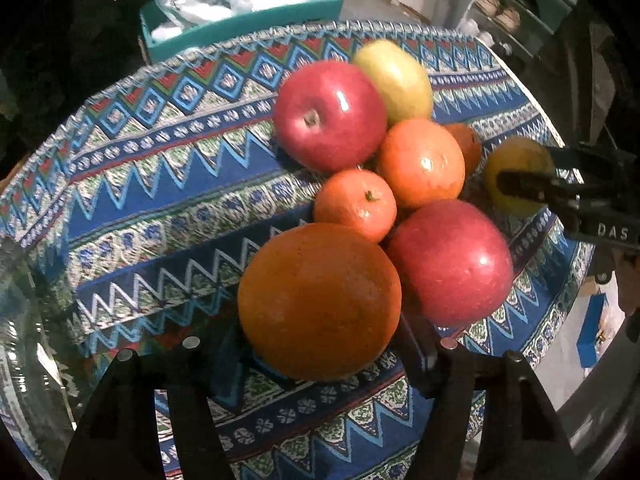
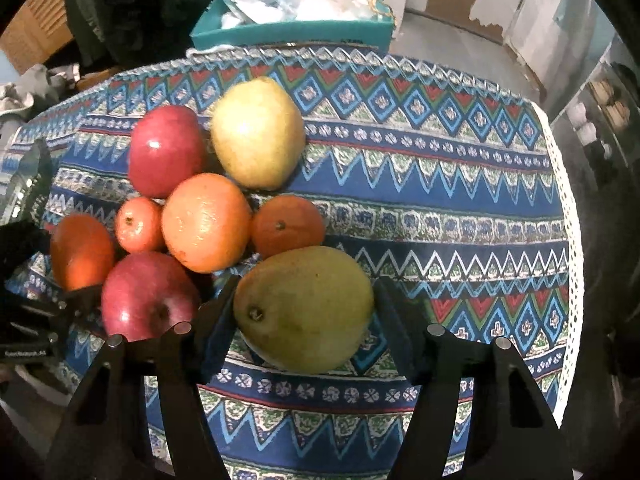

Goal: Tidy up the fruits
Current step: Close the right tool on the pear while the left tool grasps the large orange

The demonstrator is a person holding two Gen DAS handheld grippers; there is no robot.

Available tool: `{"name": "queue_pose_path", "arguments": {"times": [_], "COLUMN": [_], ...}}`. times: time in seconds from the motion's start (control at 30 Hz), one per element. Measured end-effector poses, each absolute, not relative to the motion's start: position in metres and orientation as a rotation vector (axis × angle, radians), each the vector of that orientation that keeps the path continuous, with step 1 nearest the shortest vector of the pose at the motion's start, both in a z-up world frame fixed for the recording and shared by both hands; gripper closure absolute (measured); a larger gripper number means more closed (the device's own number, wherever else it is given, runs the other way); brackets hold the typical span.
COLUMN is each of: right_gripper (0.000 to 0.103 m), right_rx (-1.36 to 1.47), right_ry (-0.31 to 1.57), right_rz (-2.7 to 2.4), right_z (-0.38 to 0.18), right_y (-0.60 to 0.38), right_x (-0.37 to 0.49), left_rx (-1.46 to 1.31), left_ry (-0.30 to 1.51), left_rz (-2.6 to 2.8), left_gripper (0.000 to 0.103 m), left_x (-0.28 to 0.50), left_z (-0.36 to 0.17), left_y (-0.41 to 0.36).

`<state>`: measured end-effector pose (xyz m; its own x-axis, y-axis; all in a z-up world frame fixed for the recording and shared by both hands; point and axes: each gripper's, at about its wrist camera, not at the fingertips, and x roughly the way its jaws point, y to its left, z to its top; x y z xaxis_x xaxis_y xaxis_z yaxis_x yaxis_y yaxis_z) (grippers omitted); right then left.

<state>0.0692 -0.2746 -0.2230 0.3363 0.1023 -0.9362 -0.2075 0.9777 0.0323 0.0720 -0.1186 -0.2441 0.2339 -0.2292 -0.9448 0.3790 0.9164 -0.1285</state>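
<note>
Fruit lies clustered on a patterned cloth (image 1: 160, 184). In the left wrist view my left gripper (image 1: 320, 354) is open around a large orange (image 1: 318, 300), fingers on either side. Behind it lie a red apple (image 1: 450, 262), a small mandarin (image 1: 355, 205), an orange (image 1: 420, 162), another red apple (image 1: 330, 114) and a yellow-green pear (image 1: 394, 80). In the right wrist view my right gripper (image 2: 306, 320) is open around a greenish-yellow mango (image 2: 304, 308). That mango (image 1: 516, 172) and the right gripper's fingers (image 1: 532, 188) show at the right of the left wrist view.
A glass bowl rim (image 1: 16, 320) sits at the left edge of the left wrist view. A teal box (image 2: 296, 28) with plastic bags stands behind the table. The white-trimmed table edge (image 2: 572, 240) runs down the right, with shelving beyond.
</note>
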Motion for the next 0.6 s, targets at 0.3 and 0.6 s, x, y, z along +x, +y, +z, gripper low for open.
{"name": "queue_pose_path", "arguments": {"times": [0.3,0.6], "right_gripper": [0.038,0.038], "right_rx": [-0.107,-0.109], "right_ry": [1.122,1.047], "right_rz": [0.209,0.206], "right_z": [-0.194,-0.165], "right_y": [-0.265,-0.257], "right_x": [0.056,0.053], "left_rx": [0.093,0.077], "left_ry": [1.187,1.090], "left_rz": [-0.396,-0.374], "left_gripper": [0.034,0.034], "left_x": [0.072,0.072], "left_z": [-0.214,-0.179], "left_y": [-0.101,-0.095]}}
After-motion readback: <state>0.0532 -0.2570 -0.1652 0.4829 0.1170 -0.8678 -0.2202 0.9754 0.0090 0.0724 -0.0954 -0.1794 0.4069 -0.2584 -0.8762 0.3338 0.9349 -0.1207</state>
